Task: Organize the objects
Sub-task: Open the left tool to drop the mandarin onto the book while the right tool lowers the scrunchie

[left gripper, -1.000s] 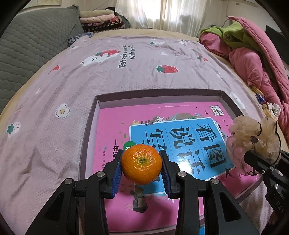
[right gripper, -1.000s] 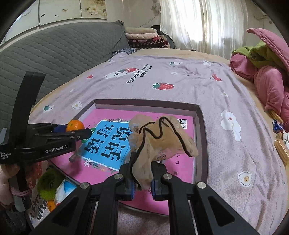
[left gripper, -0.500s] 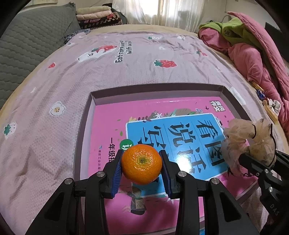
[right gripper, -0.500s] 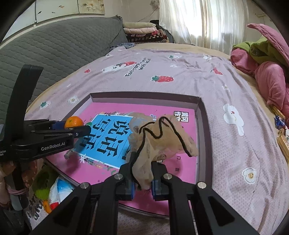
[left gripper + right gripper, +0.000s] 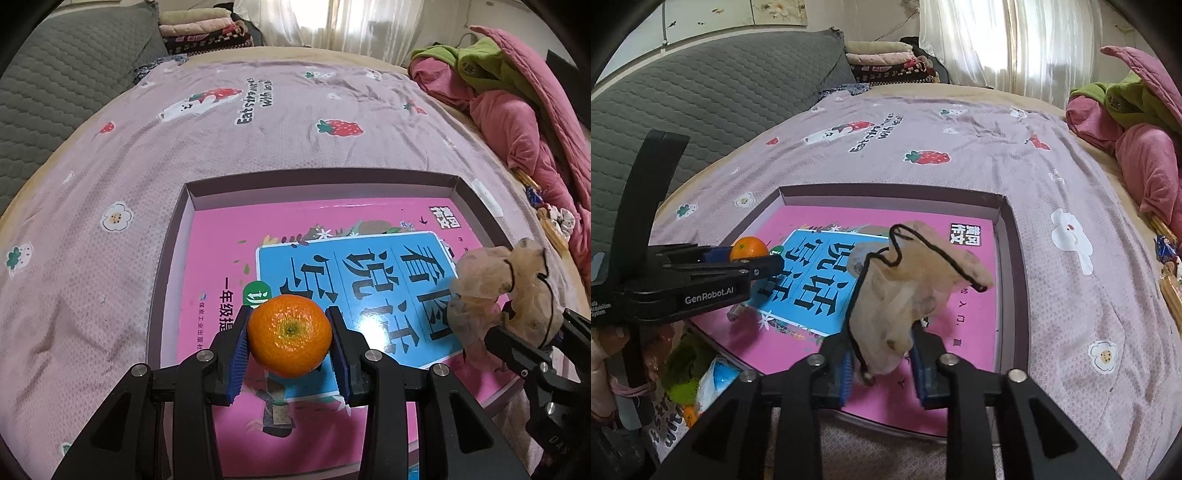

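My left gripper (image 5: pixel 290 347) is shut on a mandarin orange (image 5: pixel 290 338), held just above the pink and blue book (image 5: pixel 221 258). The book lies in a shallow purple box (image 5: pixel 317 184) on the bedspread. In the right wrist view the same orange (image 5: pixel 748 248) shows at the left. My right gripper (image 5: pixel 882 373) hangs over the box's near right part, its jaws opening. A beige scrunchie with a black cord (image 5: pixel 905 280) sags between the pads, which no longer pinch it. In the left wrist view the scrunchie (image 5: pixel 495 280) sits at the right edge.
Pink and green quilts (image 5: pixel 517 92) are piled at the right of the bed. Folded blankets (image 5: pixel 207 26) are stacked at the far end beside a grey quilted backrest (image 5: pixel 720 85). Snack packets (image 5: pixel 1167 258) lie at the right edge, and bags (image 5: pixel 701 380) sit below the box at the left.
The right gripper's jaws have spread apart, and the scrunchie has loosened and sagged lower between them. The left gripper still holds the orange in the same spot.
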Motion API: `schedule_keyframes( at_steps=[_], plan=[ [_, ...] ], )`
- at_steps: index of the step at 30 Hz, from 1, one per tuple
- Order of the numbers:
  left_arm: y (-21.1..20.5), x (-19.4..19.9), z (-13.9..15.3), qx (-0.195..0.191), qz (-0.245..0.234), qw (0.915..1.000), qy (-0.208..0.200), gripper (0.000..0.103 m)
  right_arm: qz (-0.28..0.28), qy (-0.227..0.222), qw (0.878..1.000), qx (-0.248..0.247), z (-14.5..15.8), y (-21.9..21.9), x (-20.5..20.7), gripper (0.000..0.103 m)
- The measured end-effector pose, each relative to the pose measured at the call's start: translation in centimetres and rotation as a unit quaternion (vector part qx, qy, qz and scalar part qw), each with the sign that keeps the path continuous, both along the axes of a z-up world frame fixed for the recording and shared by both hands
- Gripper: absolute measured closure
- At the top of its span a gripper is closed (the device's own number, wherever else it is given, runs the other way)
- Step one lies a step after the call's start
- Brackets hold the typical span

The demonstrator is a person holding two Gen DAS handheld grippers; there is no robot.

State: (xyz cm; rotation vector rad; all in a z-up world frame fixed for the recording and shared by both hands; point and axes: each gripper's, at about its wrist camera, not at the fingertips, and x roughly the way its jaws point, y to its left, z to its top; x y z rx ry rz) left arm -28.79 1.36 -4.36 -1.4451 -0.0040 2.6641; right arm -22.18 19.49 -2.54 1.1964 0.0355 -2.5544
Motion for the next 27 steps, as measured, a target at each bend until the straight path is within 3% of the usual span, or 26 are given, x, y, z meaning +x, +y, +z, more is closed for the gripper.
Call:
schedule_keyframes(
  at_steps=[9, 13, 27],
  plan=[
    [-0.7, 0.4, 1.3, -0.002, 0.006, 0.9998, 0.016, 0.049, 0.000, 0.016, 1.000, -0.001, 0.7, 0.0, 0.3, 0.060],
    [-0.8, 0.6, 1.8, 0.001, 0.006, 0.9998, 0.021, 0.049, 0.003, 0.020, 1.000, -0.001, 1.0, 0.0, 0.5, 0.053],
    [-0.7, 2.0, 2.2, -0.008, 0.011, 0.9996, 0.027, 0.049, -0.004, 0.041, 0.999, -0.010, 2.3, 0.6, 0.8, 0.050]
  ],
)
